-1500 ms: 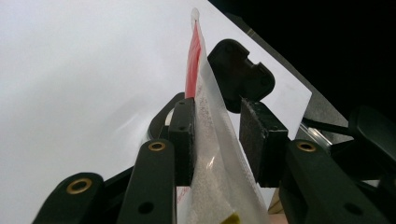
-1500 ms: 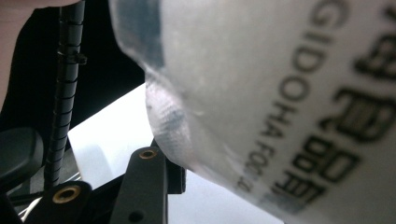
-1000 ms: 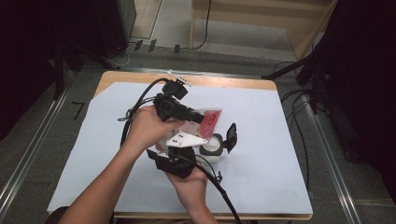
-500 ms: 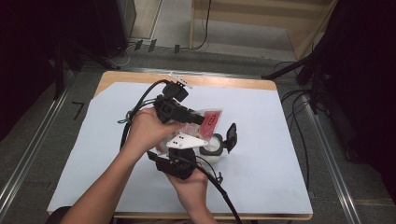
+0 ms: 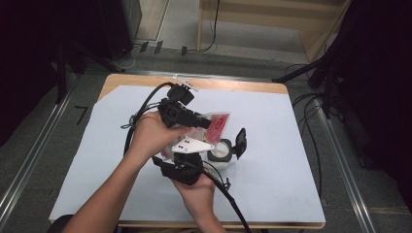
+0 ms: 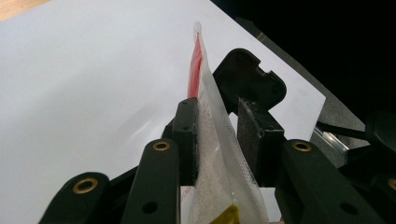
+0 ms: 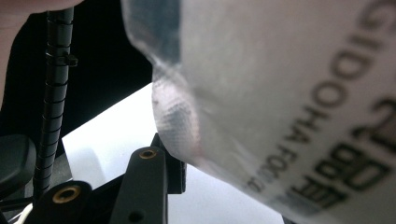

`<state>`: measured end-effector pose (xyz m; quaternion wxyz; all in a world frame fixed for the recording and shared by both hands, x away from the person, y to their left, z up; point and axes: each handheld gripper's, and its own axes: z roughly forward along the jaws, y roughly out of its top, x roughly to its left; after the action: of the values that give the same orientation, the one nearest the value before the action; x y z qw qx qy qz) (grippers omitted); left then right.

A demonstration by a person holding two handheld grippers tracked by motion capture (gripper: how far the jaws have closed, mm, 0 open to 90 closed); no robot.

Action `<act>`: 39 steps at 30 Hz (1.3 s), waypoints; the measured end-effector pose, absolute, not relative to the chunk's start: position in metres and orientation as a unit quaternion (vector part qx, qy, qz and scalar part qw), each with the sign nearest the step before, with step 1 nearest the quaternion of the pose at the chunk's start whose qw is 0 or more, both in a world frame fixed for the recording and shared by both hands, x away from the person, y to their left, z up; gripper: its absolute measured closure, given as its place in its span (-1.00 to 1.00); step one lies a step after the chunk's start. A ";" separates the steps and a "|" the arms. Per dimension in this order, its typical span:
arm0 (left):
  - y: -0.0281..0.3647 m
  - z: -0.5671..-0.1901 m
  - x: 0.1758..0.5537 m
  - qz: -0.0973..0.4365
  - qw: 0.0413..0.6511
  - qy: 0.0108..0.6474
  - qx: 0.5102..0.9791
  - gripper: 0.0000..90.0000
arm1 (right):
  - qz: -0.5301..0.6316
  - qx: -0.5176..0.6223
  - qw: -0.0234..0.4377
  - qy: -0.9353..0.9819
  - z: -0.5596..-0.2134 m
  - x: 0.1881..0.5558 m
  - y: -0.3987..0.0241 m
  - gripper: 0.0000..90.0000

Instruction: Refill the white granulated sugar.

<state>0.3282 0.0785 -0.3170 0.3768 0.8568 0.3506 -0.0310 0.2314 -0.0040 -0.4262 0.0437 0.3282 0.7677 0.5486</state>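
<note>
A clear pouch (image 5: 221, 122) with a red end and white grains inside hangs over the middle of the table. My left gripper (image 5: 206, 124) is shut on it. In the left gripper view the pouch (image 6: 205, 93) stands on edge between the two pads. My right gripper (image 5: 187, 162) sits just below it, under its grey plate (image 5: 192, 144). In the right gripper view the printed pouch (image 7: 280, 93) looms blurred and covers the right jaw. One finger (image 7: 149, 182) shows beside the pouch's corner, so its hold is unclear.
A small white container (image 5: 221, 154) with a black flip lid (image 5: 240, 141) standing open rests on the white sheet (image 5: 291, 170), right of my grippers. The lid (image 6: 247, 77) rises behind the pouch in the left gripper view. Cables trail from both grippers. Wooden table edge (image 5: 233, 85) runs along the back.
Hardly anything: both hands stay close together over the table's middle, with the pouch held in the same place.
</note>
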 end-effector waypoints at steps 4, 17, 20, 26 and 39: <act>0.078 -0.318 0.328 -0.032 0.378 0.354 0.855 0.55 | 0.547 0.329 0.043 0.769 -0.427 0.231 -0.004 0.42; 0.079 -0.319 0.328 -0.034 0.378 0.354 0.855 0.55 | 0.544 0.328 0.043 0.772 -0.427 0.231 -0.004 0.42; 0.079 -0.319 0.328 -0.034 0.378 0.354 0.855 0.55 | 0.544 0.328 0.043 0.771 -0.427 0.231 -0.004 0.42; 0.079 -0.319 0.327 -0.032 0.374 0.352 0.858 0.55 | 0.544 0.328 0.043 0.771 -0.427 0.230 -0.004 0.42; 0.079 -0.319 0.326 -0.032 0.373 0.353 0.857 0.55 | 0.543 0.327 0.043 0.772 -0.427 0.229 -0.004 0.42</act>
<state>0.3258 0.0790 -0.3189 0.3731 0.8575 0.3528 -0.0320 0.2286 -0.0039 -0.4271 0.0434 0.3268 0.7722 0.5432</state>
